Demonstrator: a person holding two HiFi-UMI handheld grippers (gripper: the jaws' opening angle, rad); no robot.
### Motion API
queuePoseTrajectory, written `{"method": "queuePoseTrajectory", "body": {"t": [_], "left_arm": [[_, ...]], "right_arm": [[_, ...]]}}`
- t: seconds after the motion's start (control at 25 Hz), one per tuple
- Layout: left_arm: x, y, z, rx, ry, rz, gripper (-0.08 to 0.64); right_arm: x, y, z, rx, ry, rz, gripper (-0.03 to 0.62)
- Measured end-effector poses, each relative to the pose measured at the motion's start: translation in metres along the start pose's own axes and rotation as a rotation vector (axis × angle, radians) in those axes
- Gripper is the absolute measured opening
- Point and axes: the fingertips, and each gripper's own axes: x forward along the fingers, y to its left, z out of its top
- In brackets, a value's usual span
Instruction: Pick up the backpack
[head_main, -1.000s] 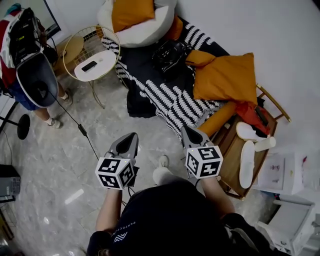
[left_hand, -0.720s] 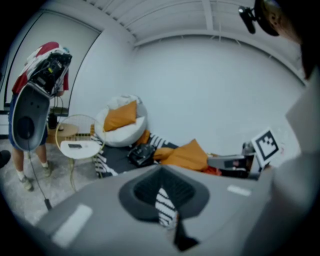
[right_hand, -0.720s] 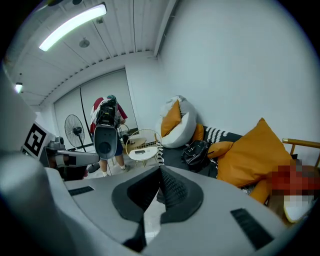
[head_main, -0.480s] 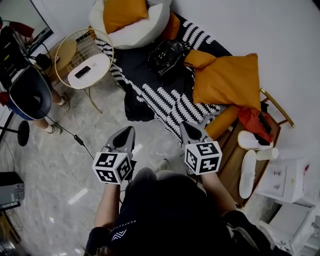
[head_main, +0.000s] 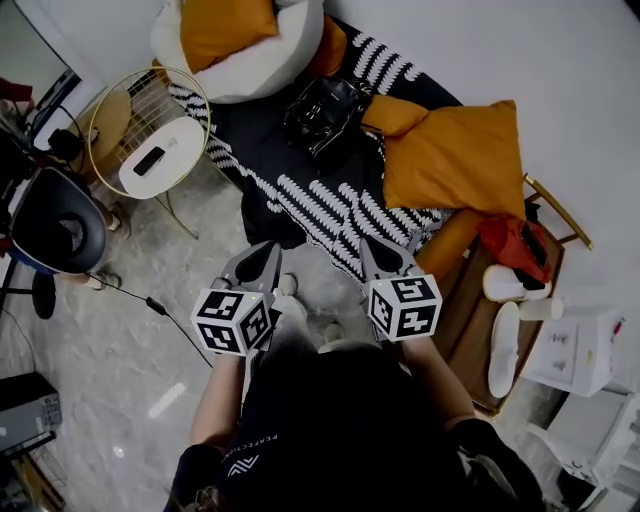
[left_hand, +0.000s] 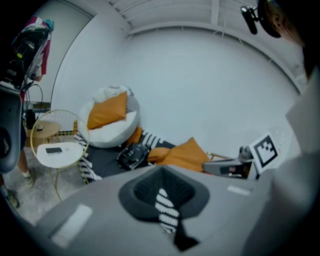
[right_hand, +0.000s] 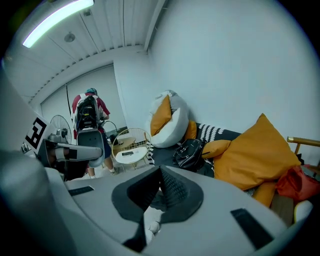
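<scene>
The bed (head_main: 300, 190), under a black-and-white striped cover, is filling the upper middle of the head view. A white beanbag (head_main: 265, 65) is sitting at the bed's far left end, and a big orange pillow (head_main: 455, 160) is leaning on its right side. The black backpack (head_main: 322, 112) is lying near the bed's far edge, between beanbag and pillow, touching a smaller orange cushion (head_main: 388, 112). The left gripper (head_main: 268, 248) and right gripper (head_main: 366, 243) are hovering at the bed's near edge, well apart from the backpack and pointing toward it. The right gripper's jaws are pressing together on nothing. The left gripper's seem closed and empty too, though its own view is soft.

The main risk is that both grippers are approaching closed. If they are not opening before they arrive, they will likely be nudging the backpack deeper into the cushion rather than taking it. The loose cover and the cushion are also sitting close enough to be pinched along with a strap. A soft bag caught by one strap may be sagging and swinging.

Compared with a second ago, both grippers are standing nearer the bed, with their tips at its edge rather than over the floor. Their jaws are unchanged, and the backpack is lying where it was.
</scene>
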Motion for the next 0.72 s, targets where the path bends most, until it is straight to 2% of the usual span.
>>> {"method": "queuePoseTrajectory", "body": {"t": [0.36,0.72], "left_arm": [[0.054,0.067,0.038,0.059,0.047,-0.05,0.009],[0.098,0.116,0.055,0.108,0.115,-0.127,0.012]], "right_arm": [[0.072,-0.009,0.036,0.06,0.001,-0.071,-0.003],[0.136,-0.014,0.059,0.105,0.0,-0.147,-0.003]]}}
